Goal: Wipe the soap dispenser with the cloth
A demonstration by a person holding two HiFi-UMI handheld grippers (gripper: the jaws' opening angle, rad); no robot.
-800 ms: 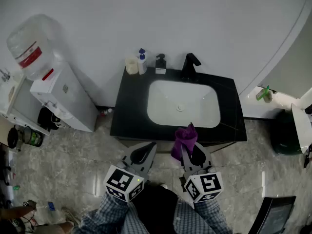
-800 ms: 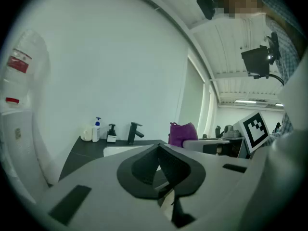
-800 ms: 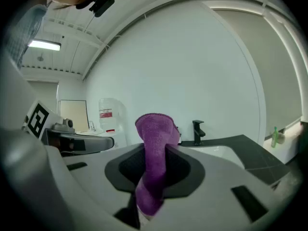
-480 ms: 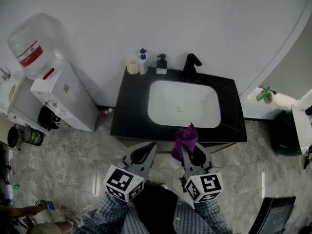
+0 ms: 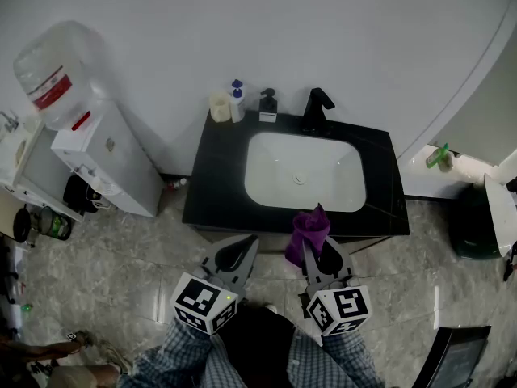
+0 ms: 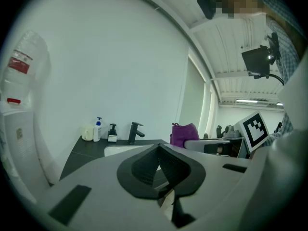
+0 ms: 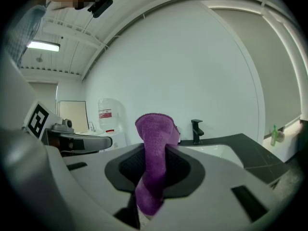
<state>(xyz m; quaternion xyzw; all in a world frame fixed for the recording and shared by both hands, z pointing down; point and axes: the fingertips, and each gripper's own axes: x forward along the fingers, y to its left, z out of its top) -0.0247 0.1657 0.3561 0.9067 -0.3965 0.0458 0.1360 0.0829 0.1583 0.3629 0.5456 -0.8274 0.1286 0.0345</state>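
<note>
A black pump soap dispenser stands at the back edge of the black counter, left of the black faucet; it also shows in the left gripper view. A white bottle with a blue pump stands beside it. My right gripper hovers in front of the counter's front edge, shut on a purple cloth that sticks up from its jaws. My left gripper is beside it, shut and holding nothing.
A white basin fills the counter's middle. A cream jar sits at the back left. A water dispenser stands left of the counter. A green bottle and a dark bin are at the right.
Both grippers and the cloth have stayed almost still. Only a person's arm at the lower left edge of the floor has shifted.
</note>
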